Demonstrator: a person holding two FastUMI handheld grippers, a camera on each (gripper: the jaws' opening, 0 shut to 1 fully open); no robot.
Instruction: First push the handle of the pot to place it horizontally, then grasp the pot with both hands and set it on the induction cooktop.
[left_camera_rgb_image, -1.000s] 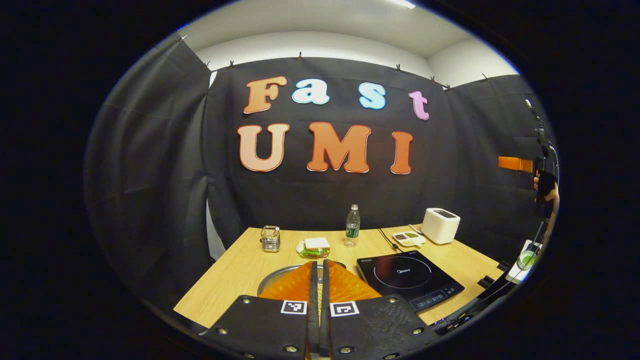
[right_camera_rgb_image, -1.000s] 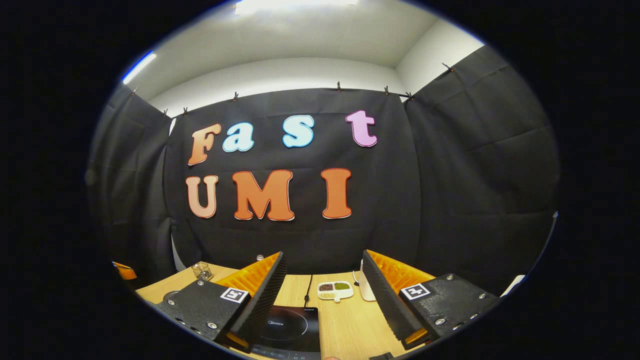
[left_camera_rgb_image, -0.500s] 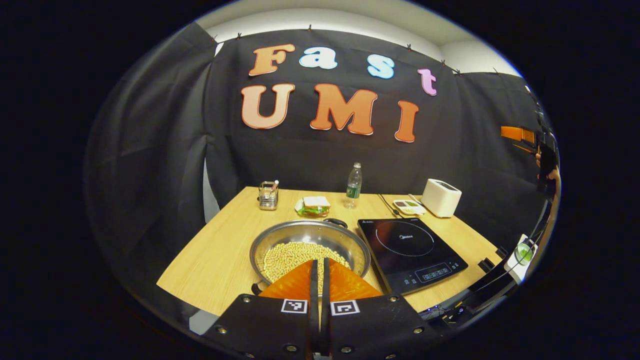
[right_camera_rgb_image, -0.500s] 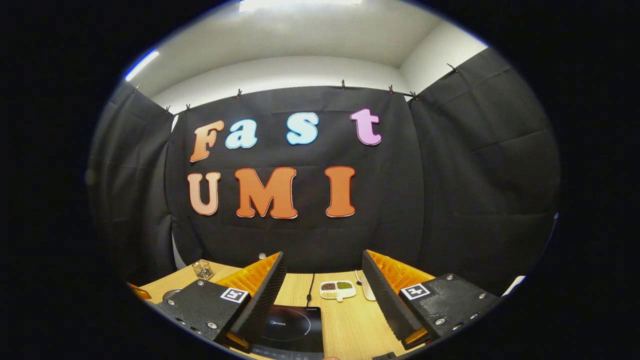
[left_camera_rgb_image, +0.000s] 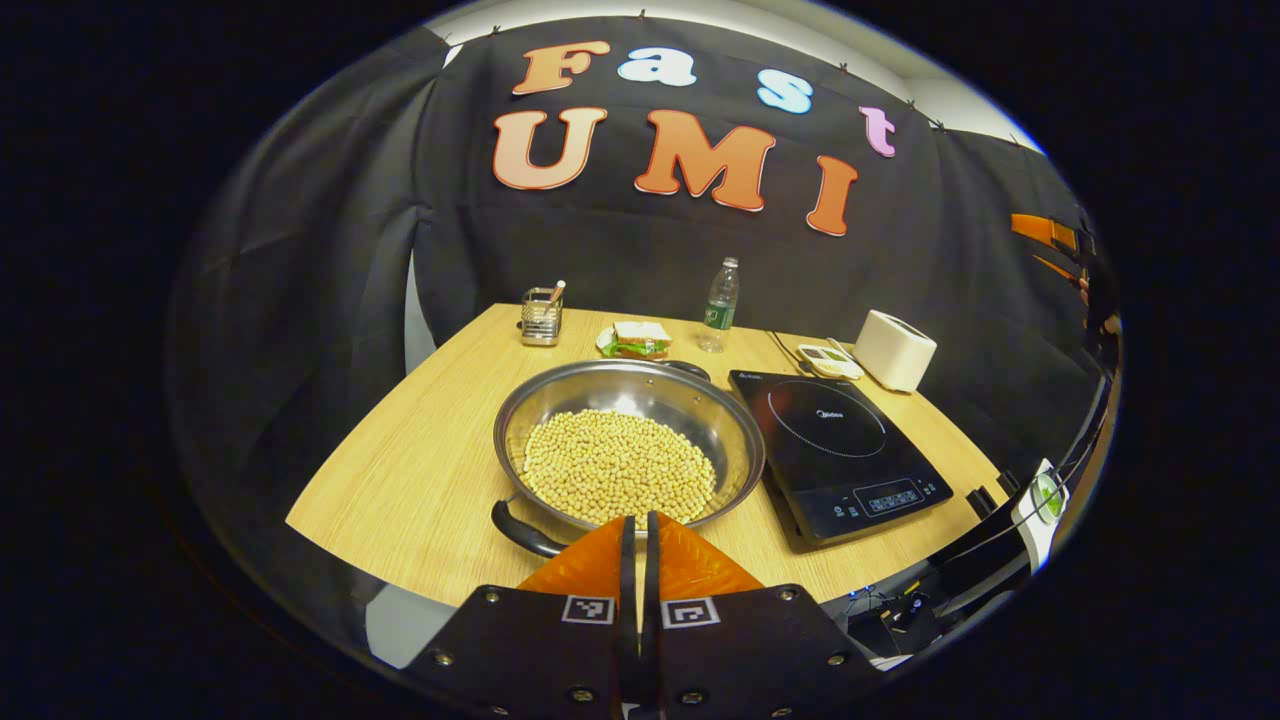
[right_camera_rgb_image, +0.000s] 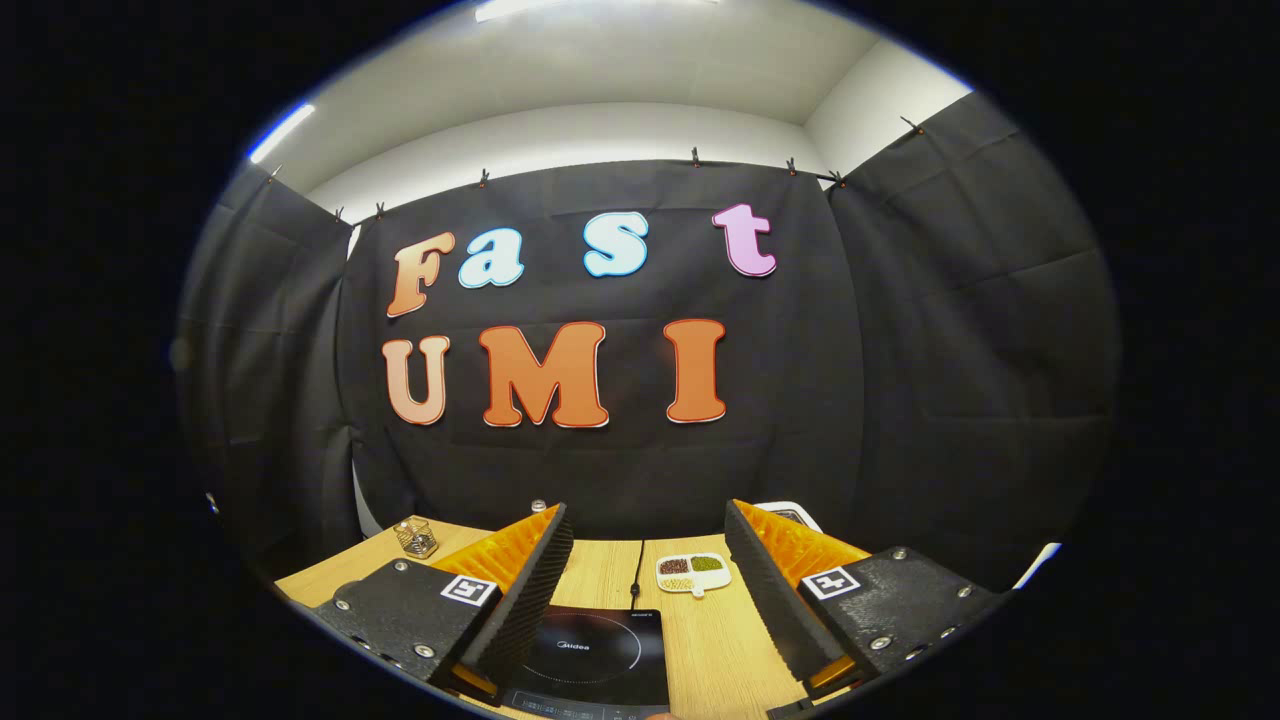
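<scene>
Steel pot (left_camera_rgb_image: 628, 440) full of soybeans (left_camera_rgb_image: 620, 466), just left of induction cooktop (left_camera_rgb_image: 838, 450), handles at 12 and 7 o'clock. Left gripper (left_camera_rgb_image: 637, 560) pinched together; right gripper (right_camera_rgb_image: 645, 590) spread wide over cooktop.

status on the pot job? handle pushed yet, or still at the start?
Nothing looks done yet. The pot, full of beans, sits on the table left of the induction cooktop, its near handle pointing toward the camera. In hand: the left gripper, shut and empty, hangs above that handle. The right gripper is open over the cooktop. Left: the push, two-handed grasp, placement.
</scene>
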